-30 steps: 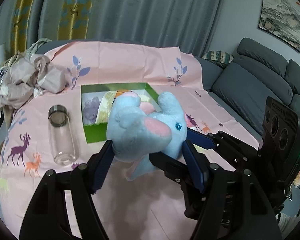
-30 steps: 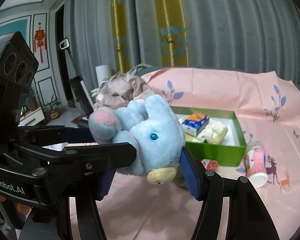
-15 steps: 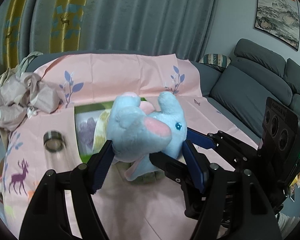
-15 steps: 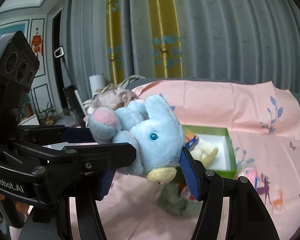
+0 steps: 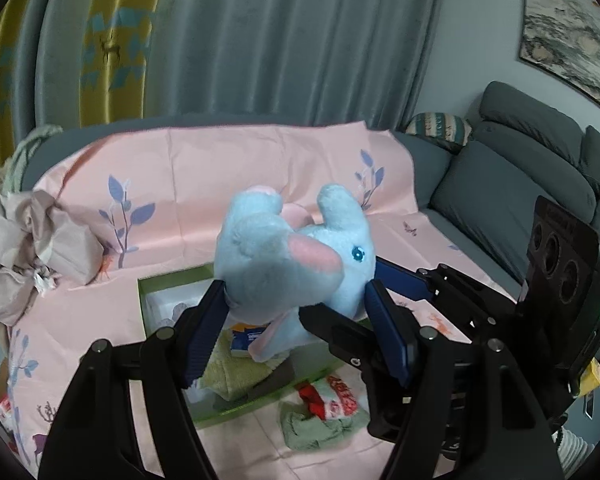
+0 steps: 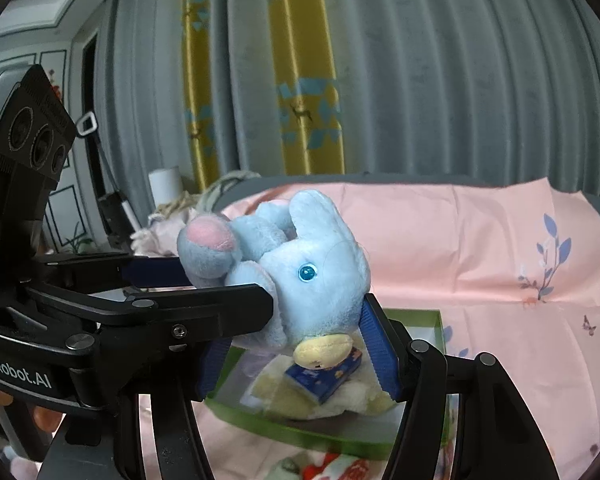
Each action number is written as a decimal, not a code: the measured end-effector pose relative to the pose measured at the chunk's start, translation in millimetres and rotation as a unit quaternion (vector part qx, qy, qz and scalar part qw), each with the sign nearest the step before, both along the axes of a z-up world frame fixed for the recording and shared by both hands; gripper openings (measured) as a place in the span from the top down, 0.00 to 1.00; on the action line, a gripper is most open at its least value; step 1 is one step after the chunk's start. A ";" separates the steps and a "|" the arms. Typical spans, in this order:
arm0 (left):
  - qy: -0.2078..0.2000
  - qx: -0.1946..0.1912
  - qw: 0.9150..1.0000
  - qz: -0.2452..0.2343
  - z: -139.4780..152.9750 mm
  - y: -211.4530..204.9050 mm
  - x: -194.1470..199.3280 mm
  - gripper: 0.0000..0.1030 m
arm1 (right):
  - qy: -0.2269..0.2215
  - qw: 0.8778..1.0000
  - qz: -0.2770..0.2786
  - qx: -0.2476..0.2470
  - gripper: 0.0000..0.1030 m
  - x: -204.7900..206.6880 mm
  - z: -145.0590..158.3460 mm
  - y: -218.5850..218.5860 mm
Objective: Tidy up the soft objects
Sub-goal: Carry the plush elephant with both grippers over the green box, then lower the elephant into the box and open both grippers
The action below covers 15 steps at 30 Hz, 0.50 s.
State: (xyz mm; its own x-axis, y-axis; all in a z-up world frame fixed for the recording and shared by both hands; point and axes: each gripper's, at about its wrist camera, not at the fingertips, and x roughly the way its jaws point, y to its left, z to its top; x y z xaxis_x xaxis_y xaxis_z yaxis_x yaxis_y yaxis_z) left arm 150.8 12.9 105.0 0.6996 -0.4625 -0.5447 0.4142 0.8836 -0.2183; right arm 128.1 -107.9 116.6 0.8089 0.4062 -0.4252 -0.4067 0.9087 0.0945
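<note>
- At the far left of the left wrist view, a crumpled heap of beige cloth [image 5: 32, 248] is seen lying on the pink printed sheet [image 5: 260, 160], well apart from the box and seemingly not yet sorted.
- The left hand-held gripper [image 5: 296, 320] is closed partway on the light-blue plush elephant with pink ear linings [image 5: 292, 260]; its blue pads are pressed into the soft body from both sides.
- The toy is carried in the air above the green open-topped cardboard box [image 5: 142, 304], probably so that it can be lowered in among the soft things already stored there.
- A green cloth with a red-and-white packet [image 5: 324, 412] is left outside the box, just beside its near wall.
- The right hand-held gripper [image 6: 296, 344] is likewise clamped on the same elephant, at the head; the bulky toy is thus steadied by a second grip.
</note>
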 end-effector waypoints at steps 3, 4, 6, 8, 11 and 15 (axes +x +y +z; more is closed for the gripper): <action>0.024 -0.007 1.000 0.007 -16.9 4.4 20.1 0.34 | 0.022 1.000 0.001 -0.001 0.38 19.2 -16.4 0.0; 0.030 -0.010 0.999 0.010 -20.6 5.9 24.9 0.34 | 0.030 1.000 0.003 -0.002 0.38 26.3 -23.5 1.8; 0.044 -0.018 0.999 0.020 -29.9 11.7 35.9 0.34 | 0.041 0.999 0.006 -0.003 0.38 36.7 -34.2 5.0; 0.055 -0.026 0.998 0.030 -38.9 18.7 45.4 0.34 | 0.047 0.999 0.010 -0.008 0.38 45.7 -42.4 9.2; 0.069 -0.044 0.996 0.046 -52.2 29.5 57.3 0.34 | 0.057 0.998 0.015 -0.016 0.38 59.1 -54.7 19.2; 0.091 -0.073 0.991 0.068 -71.9 40.8 71.8 0.34 | 0.074 0.997 0.013 -0.022 0.38 75.8 -67.7 30.8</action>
State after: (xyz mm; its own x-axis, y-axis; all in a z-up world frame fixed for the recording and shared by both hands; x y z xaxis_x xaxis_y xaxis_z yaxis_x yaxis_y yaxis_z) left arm 222.6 53.7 33.1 0.6562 -0.4547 -0.6022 0.2360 0.8817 -0.4086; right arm 203.9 -77.1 48.9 0.7257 0.4042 -0.5568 -0.4139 0.9029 0.1159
